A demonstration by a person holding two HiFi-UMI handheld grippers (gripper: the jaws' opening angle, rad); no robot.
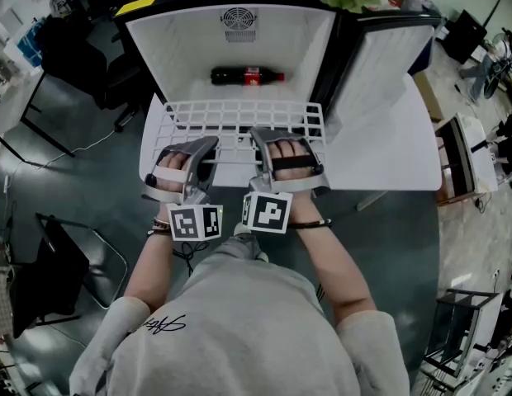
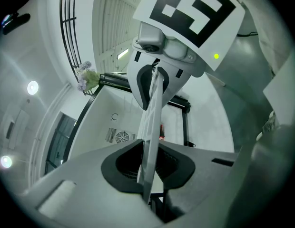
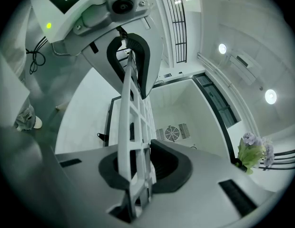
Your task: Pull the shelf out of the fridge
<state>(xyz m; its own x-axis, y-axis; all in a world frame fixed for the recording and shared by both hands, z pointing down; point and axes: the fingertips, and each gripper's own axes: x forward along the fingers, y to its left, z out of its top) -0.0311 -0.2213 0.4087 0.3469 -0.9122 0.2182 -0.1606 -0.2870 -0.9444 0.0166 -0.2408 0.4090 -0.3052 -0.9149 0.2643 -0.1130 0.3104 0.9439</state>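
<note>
Already the shelf looks largely out of the fridge, with the left gripper and right gripper both clamped on its front edge. Only its back edge seems left to clear.

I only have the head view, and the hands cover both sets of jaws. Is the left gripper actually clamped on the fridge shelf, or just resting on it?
Observer: Clamped. In the left gripper view, the white wire shelf runs edge-on through the left gripper, and its dark pads are closed against it from both sides.
Operator: And the right one?
Observer: The same. The right gripper view shows the right gripper shut on the shelf's grid, with the white bars passing between its pads.
</note>
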